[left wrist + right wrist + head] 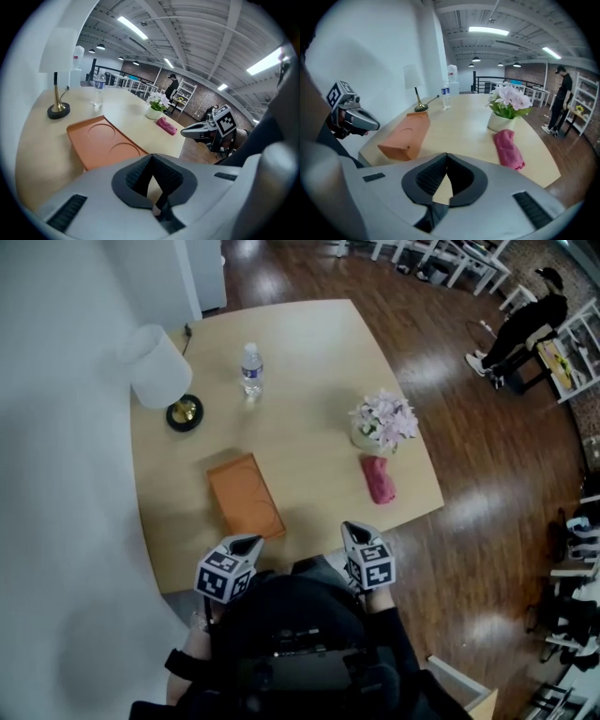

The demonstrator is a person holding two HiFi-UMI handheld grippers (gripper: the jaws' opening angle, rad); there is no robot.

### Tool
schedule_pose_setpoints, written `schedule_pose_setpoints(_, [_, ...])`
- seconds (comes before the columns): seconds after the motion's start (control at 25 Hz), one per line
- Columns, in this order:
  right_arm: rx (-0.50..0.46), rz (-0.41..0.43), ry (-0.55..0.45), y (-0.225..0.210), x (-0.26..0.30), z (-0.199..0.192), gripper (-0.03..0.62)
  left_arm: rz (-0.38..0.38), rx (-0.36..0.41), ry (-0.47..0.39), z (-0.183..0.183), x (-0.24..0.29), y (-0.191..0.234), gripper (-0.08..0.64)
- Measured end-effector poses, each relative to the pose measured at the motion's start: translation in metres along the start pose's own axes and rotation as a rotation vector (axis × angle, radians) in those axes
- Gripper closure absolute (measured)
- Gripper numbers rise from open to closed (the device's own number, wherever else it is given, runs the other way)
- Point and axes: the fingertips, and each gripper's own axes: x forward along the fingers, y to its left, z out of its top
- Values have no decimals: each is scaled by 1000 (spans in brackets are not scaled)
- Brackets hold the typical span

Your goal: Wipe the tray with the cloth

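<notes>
The table (309, 381) in front of you is pale wood, and both your grippers hang over its near edge. The lamp (159, 367) stands at the far left by the wall, well apart from your work.

The tray (246, 495) is orange and empty. It lies flat near the front edge, just ahead of your left gripper (246, 545). The flowers (384, 421) sit in a pot to the right. The pink cloth (379, 479) lies rolled just in front of that pot, ahead of your right gripper (354, 532) and well apart from the tray. The bottle (251, 369) stands upright beyond the tray.

Both grippers have their jaws together with nothing between them. No wiping has begun, and the cloth is not yet picked up.

Watch for these, as I judge it:
- Reach for the cloth with the jaws closed and you only push it, likely against the pot.
- The cloth is so close to the pot that a wide or deep approach may tip the flowers. Come in from the near end.
- The tray sits close to the table edge and looks light. A hard wipe towards you may slide it off unless your left gripper steadies it.
- A long stroke away from you may drive the tray towards the bottle.
</notes>
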Motion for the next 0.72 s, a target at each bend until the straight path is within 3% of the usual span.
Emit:
schedule_pose_setpoints(0.12, [-6, -73, 3, -48, 8, 4, 584, 27, -29, -2, 8, 0, 10, 555])
schedule_pose_setpoints(0.32, [6, -177, 60, -134, 30, 13, 424, 118, -90, -20, 21, -7, 39, 554])
schedule_pose_setpoints(0.44, [-9, -226, 92, -173, 49, 17, 383, 177, -136, -26, 25, -14, 56, 555])
schedule_pose_setpoints(0.72, [-22, -205, 188, -211, 98, 6, 360, 262, -233, -8, 19, -16, 74, 554])
